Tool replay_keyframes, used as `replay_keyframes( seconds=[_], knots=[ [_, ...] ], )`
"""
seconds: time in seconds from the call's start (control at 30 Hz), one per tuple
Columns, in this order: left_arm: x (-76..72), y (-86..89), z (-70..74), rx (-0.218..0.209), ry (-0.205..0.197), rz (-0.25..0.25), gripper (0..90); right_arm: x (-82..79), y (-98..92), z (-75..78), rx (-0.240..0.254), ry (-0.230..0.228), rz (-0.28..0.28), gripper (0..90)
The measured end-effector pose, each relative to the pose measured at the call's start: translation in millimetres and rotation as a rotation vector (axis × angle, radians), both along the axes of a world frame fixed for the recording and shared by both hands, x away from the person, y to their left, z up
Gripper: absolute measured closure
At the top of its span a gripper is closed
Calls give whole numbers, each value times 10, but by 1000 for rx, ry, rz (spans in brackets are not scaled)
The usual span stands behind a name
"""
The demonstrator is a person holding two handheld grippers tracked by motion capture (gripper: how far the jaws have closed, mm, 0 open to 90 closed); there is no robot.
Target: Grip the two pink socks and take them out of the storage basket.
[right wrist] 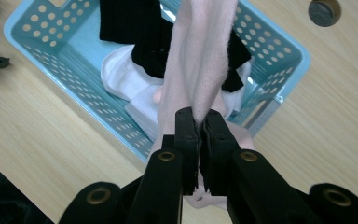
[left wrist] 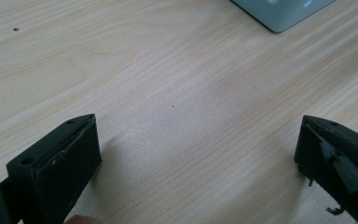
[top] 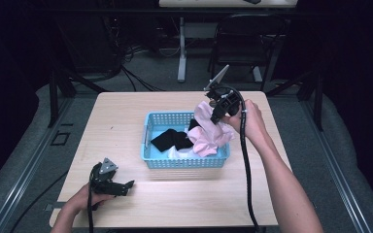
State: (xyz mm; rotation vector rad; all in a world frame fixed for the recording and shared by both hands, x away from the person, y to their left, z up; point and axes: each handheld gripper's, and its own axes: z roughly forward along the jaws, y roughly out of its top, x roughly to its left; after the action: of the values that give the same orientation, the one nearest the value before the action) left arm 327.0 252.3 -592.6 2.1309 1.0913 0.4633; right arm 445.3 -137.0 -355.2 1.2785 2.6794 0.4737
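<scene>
The left gripper had its two black jaws spread wide above bare, pale wooden table. A light blue basket corner showed at the top edge.

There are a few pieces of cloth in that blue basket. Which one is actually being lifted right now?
The pink cloth. The right gripper is shut on it and holds it above the blue basket, while the black cloth and the white cloth lie inside.

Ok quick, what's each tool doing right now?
Left tool: open, holding nothing, low over the table.
Right tool: closed on the pink cloth above the basket.
</scene>
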Motion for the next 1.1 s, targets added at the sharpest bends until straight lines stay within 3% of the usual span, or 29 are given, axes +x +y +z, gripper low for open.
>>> replay_keyframes(
  seconds=[0.3,0.73,1.1],
  knots=[
    [1,2,1,2,0,-2,0,-21,-277,109,-14,-9,-50,859],
    [0,0,0,0,0,0,0,-50,-692,154,-21,-13,-126,859],
    [0,0,0,0,0,0,0,-52,-1032,-12,-41,8,-205,859]
  ],
)
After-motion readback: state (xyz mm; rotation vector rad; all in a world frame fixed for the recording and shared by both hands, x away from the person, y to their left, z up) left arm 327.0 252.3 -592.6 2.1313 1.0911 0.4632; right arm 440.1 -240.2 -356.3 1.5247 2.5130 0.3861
